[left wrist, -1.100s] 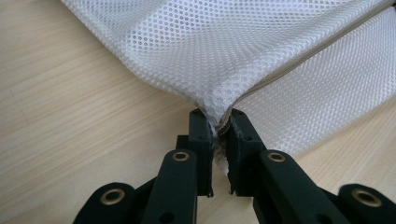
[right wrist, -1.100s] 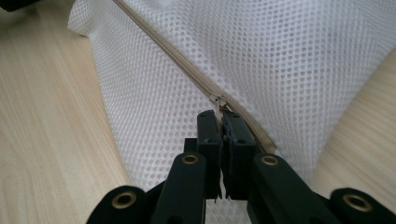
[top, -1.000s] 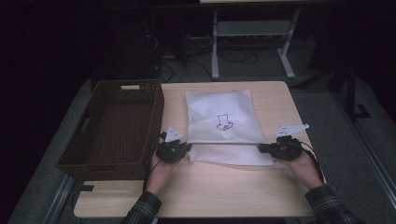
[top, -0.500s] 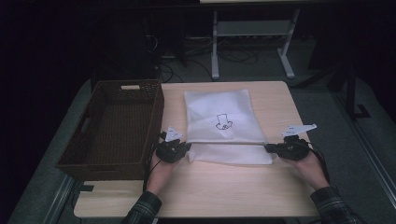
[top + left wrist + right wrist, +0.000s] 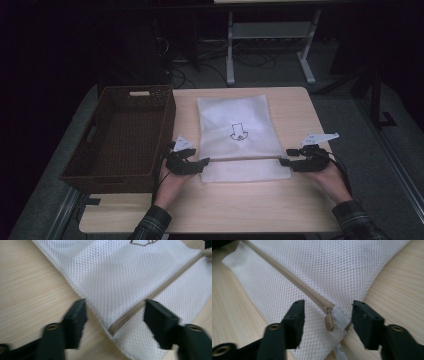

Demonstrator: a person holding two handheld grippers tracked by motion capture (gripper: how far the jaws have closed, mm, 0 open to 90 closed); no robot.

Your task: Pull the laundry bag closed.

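White mesh bag [image 5: 236, 131] lies between left tool [image 5: 200, 163] and right tool [image 5: 284, 161], both spread at its zipper ends.

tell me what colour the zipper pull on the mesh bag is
Beige, clearest in the right gripper view: zipper pull.

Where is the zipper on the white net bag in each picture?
High view: the zipper runs across the near part of the mesh bag, between the left tool and the right tool.
Left gripper view: the zipper slants from upper right down to between the open jaws.
Right gripper view: the zipper slants from upper left to its pull tab between the open jaws.
Shared landmark: the white mesh on the wooden table.
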